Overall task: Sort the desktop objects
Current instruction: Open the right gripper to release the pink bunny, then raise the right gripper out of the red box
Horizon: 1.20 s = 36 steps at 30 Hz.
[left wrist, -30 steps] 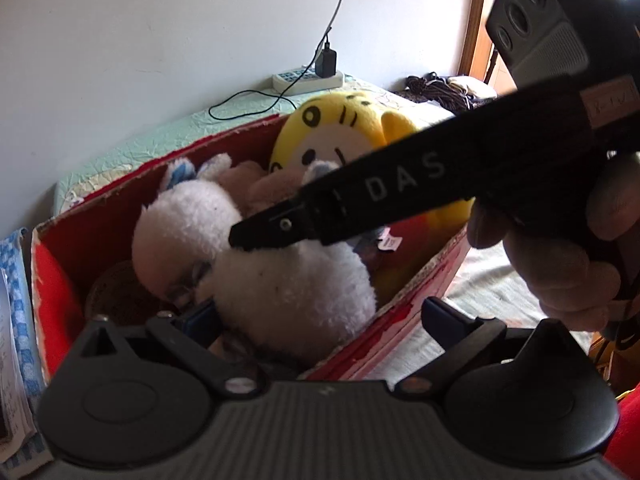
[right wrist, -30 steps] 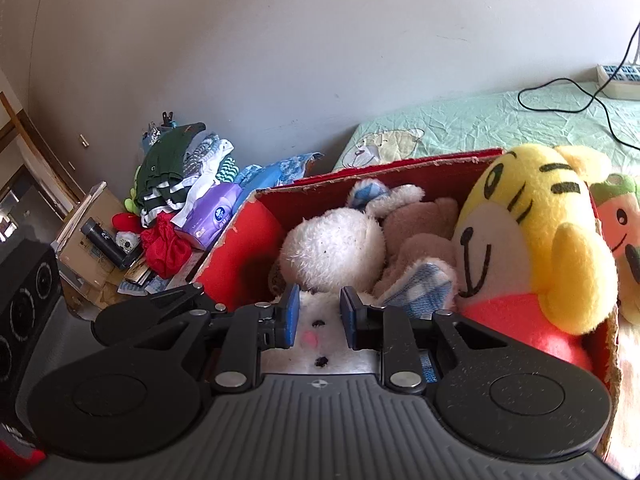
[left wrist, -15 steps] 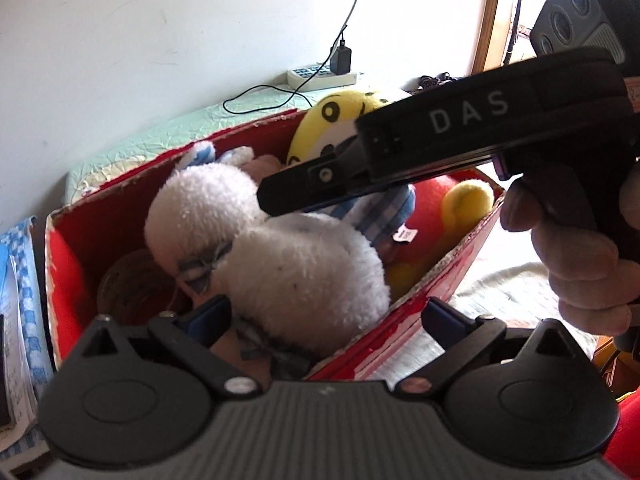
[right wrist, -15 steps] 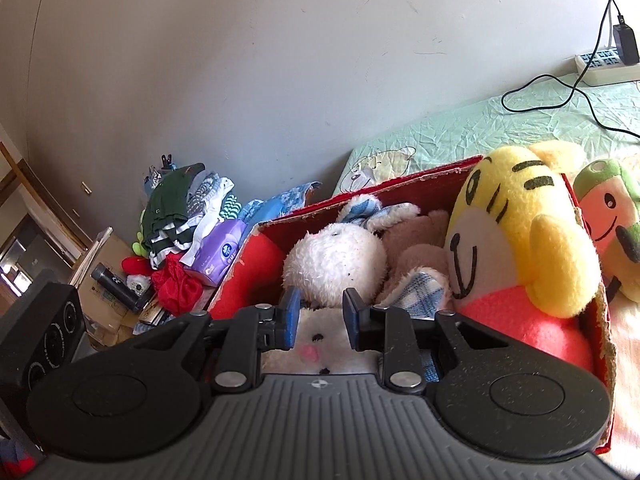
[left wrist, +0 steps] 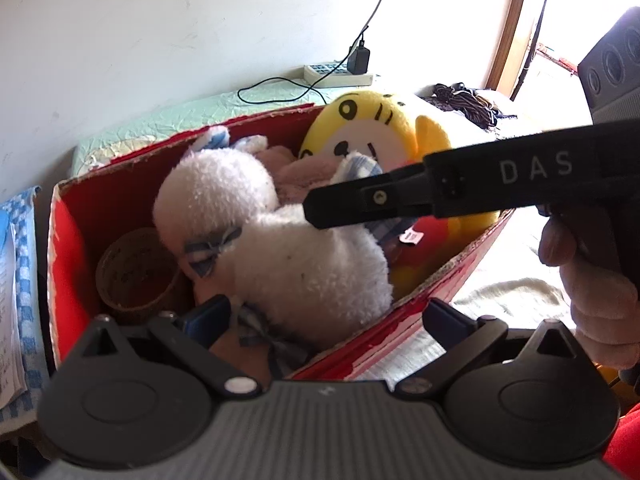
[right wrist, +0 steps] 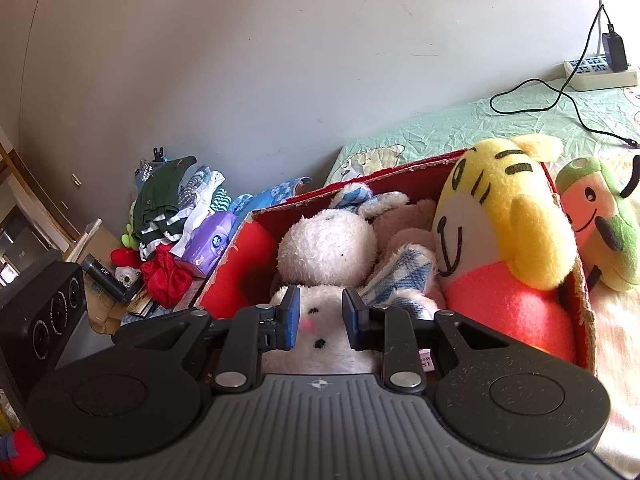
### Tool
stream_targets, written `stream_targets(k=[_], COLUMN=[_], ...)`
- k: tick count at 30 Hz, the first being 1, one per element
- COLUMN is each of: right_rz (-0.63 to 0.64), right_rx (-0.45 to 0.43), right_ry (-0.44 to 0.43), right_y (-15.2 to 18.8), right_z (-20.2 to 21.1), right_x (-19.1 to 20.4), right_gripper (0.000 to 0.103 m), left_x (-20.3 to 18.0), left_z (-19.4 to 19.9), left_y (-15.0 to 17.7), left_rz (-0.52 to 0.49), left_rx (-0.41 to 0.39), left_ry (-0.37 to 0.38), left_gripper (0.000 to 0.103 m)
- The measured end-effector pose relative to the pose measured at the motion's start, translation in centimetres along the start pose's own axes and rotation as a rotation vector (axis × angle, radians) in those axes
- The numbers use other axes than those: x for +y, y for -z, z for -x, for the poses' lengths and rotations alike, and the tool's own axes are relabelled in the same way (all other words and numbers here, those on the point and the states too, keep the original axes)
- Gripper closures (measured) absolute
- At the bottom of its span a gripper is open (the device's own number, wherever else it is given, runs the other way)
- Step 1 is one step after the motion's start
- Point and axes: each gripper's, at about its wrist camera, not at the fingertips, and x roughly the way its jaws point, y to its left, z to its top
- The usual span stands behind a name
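Low in the right wrist frame, right tongs [right wrist: 317, 318] pinch the white rabbit [right wrist: 326, 248] in the red box [right wrist: 584, 300]; its body runs toward upper frame. Left tongs [left wrist: 324, 316] gape wide beneath it.

We see a white power strip [right wrist: 600, 74] with a black charger [right wrist: 615, 54] far right by the wall, and piled clothes [right wrist: 168, 200] at far left.

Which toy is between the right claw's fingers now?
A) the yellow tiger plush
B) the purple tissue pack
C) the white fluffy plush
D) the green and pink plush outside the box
C: the right claw straddles the white fluffy plush in the red box; whether the pads press it is unclear.
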Motion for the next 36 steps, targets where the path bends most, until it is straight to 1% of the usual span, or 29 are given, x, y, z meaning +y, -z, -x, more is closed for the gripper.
stream_targets(k=[3, 6, 11, 15, 21, 24, 28, 32, 36], right_rz=[-0.007, 0.001, -0.007, -0.025, -0.065, -0.073, -0.08, -0.065, -0.067], right_rx=[-0.009, -0.017, -0.033, -0.039, -0.042, -0.045, -0.044, -0.042, -0.045], right_ry=[0.015, 0.038, 0.067, 0.095, 0.116, 0.123, 0.124, 0.132, 0.136], right_y=[0.3, 0.5, 0.7, 0.8, 0.8, 0.9, 1.1, 1.2, 1.6], right_z=[0.4, 0.9, 1.6, 2.0, 2.4, 2.7, 2.9, 3.0, 3.1], right_x=[0.0, 0.0, 0.0, -0.4, -1.0, -1.1, -1.2, -1.1, -1.2], right_gripper=[0.076, 0.076, 0.077, 0.077, 0.077, 0.076, 0.076, 0.076, 0.076], left_x=[-0.1, 0.1, -0.1, -0.7, -0.5, -0.2, -0.1, 0.3, 0.3], left_z=[0.2, 0.9, 1.1, 1.6, 1.1, 0.9, 0.4, 0.2, 0.0], left_y=[-0.3, -0.7, -1.6, -2.2, -2.8, -2.9, -2.8, -2.7, -2.6], left_rz=[0.018, 0.061, 0.106, 0.119, 0.163, 0.197, 0.209, 0.242, 0.243], left_rx=[0.007, 0.003, 0.02, 0.012, 0.054, 0.06, 0.077, 0.088, 0.093], left_ry=[0.001, 0.021, -0.019, -0.054, -0.119, -0.127, -0.175, -0.174, -0.193], left_gripper=[0.002, 0.002, 0.002, 0.003, 0.001, 0.001, 0.001, 0.001, 0.001])
